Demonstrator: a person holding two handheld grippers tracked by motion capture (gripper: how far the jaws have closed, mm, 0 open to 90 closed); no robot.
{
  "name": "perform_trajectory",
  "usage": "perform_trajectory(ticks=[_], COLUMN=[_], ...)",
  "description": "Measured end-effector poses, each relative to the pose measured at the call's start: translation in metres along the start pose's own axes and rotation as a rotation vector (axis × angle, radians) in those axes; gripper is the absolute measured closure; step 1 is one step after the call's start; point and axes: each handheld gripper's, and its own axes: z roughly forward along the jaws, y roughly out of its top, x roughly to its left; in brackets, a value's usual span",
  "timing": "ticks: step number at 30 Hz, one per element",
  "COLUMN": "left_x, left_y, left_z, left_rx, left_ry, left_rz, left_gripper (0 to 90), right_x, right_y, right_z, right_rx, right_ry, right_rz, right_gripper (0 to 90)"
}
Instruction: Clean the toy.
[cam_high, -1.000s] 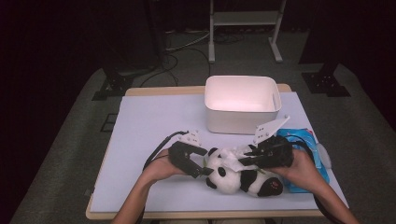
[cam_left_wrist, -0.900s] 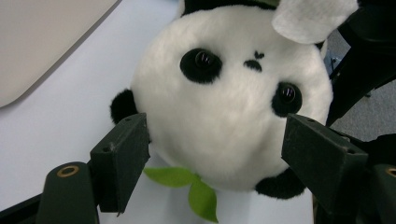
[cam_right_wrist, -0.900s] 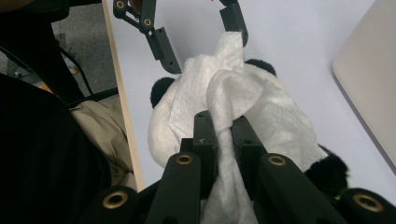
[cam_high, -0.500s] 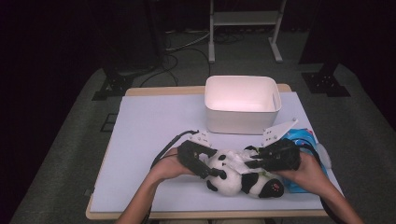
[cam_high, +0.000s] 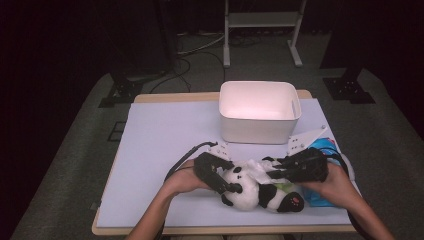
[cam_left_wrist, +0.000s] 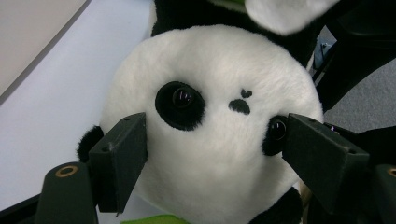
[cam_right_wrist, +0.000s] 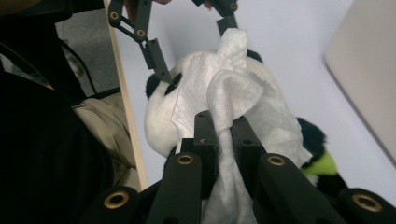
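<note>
Bench (cam_high: 165, 140) carries a white bin (cam_high: 260, 112) beyond both tools, and right between them lies the panda plush (cam_high: 255, 190): the left tool (cam_left_wrist: 210, 154) has its jaws clamped on either side of the panda's head, the right tool (cam_right_wrist: 224, 128) is pinched tight on a white wipe (cam_right_wrist: 233, 93) draped over the body. Honestly the wipe could slip out or bunch up if it drags on the fur, and the squishy head might squirm free. Can't really make out the blue thing (cam_high: 325, 150) under the right hand.

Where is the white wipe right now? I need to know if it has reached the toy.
In the right gripper view the white wipe is pinched in the right gripper and drapes over the plush panda, which the left gripper clasps at the head.
</note>
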Motion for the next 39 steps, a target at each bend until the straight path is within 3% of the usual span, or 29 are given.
perform_trajectory(ticks=[7, 17, 28, 32, 39], left_x=[0.0, 0.005, 0.008, 0.008, 0.007], left_y=[-0.002, -0.001, 0.003, 0.006, 0.005], left_z=[-0.001, -0.007, -0.009, -0.003, 0.003], left_rx=[-0.002, -0.017, -0.018, 0.0, 0.015], left_ry=[0.002, -0.018, -0.013, -0.032, -0.063], left_rz=[-0.009, -0.038, -0.076, -0.067, -0.06], left_gripper=[21.5, 20.5, 12.8, 12.4, 15.2], right_x=[-0.008, -0.019, -0.004, 0.002, 0.003], right_y=[-0.01, -0.028, -0.035, -0.04, -0.035], right_z=[-0.007, 0.007, 0.016, 0.017, 0.012], right_rx=[0.021, 0.055, 0.058, 0.053, 0.046], right_ry=[-0.03, -0.014, 0.019, 0.037, 0.012], right_rz=[0.041, 0.083, 0.06, 0.051, 0.046], right_gripper=[82.9, 82.8, 83.0, 83.1, 83.3])
